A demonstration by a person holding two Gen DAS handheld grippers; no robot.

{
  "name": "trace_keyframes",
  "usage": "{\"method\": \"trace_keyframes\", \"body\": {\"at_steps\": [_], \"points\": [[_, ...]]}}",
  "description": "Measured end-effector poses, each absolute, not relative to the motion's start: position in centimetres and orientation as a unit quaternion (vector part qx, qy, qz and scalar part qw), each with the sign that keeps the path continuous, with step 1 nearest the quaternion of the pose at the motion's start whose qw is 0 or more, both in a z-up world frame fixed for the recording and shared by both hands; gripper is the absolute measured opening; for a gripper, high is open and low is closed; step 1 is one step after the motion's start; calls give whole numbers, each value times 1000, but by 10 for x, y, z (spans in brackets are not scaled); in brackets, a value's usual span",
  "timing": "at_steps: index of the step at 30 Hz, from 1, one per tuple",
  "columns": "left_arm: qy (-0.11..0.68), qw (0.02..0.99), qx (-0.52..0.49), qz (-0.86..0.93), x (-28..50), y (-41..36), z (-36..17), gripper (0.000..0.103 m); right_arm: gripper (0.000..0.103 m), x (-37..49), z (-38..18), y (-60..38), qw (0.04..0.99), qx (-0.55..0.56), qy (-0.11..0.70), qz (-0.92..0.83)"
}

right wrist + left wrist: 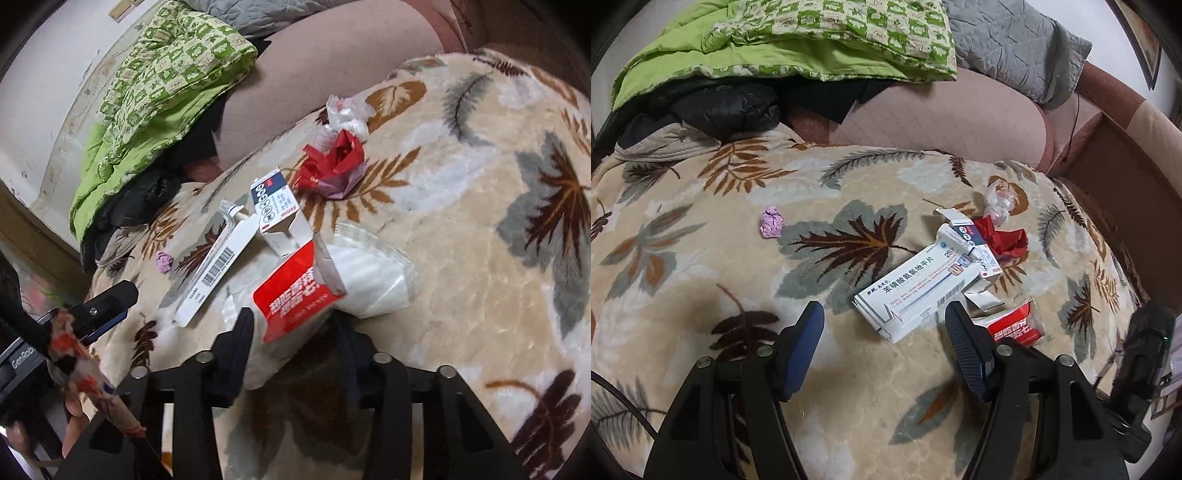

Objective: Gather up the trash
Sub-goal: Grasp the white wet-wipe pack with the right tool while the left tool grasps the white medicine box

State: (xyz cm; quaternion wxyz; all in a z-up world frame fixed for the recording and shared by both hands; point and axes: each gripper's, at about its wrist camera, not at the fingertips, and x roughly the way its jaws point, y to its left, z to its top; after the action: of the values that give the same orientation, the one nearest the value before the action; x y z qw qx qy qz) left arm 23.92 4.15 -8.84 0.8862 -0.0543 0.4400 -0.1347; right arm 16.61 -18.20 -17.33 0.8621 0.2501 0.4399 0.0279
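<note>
Trash mostly uncollected: medicine box (pixel 916 291), red paper (pixel 1004 240), purple wad (pixel 772 222) beyond it. Left gripper (pixel 884 354) spread, empty. Right gripper (pixel 295 354) spread around red-and-white packet (pixel 295 291), not yet pinching.

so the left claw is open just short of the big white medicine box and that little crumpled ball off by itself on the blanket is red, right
Not quite: the little crumpled ball lying by itself on the blanket is pink-purple, not red. The left wrist view shows it clearly. The red crumpled paper sits in the pile with the boxes. The rest holds: the left claw is open just short of the big white medicine box.
</note>
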Motion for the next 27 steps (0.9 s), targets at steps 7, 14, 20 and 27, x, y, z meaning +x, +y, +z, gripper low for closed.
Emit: {"method": "trace_keyframes", "body": {"at_steps": [7, 14, 20, 27], "points": [[450, 878, -54, -152, 255, 36, -99, 67, 33, 164, -167, -182, 876, 223, 427, 15], [466, 865, -66, -177, 271, 35, -111, 67, 34, 164, -167, -189, 876, 238, 418, 25], [486, 843, -80, -217, 299, 27, -123, 67, 58, 167, -176, -209, 864, 264, 427, 21], [509, 823, -90, -235, 330, 13, -142, 67, 62, 172, -192, -218, 836, 323, 441, 55]]}}
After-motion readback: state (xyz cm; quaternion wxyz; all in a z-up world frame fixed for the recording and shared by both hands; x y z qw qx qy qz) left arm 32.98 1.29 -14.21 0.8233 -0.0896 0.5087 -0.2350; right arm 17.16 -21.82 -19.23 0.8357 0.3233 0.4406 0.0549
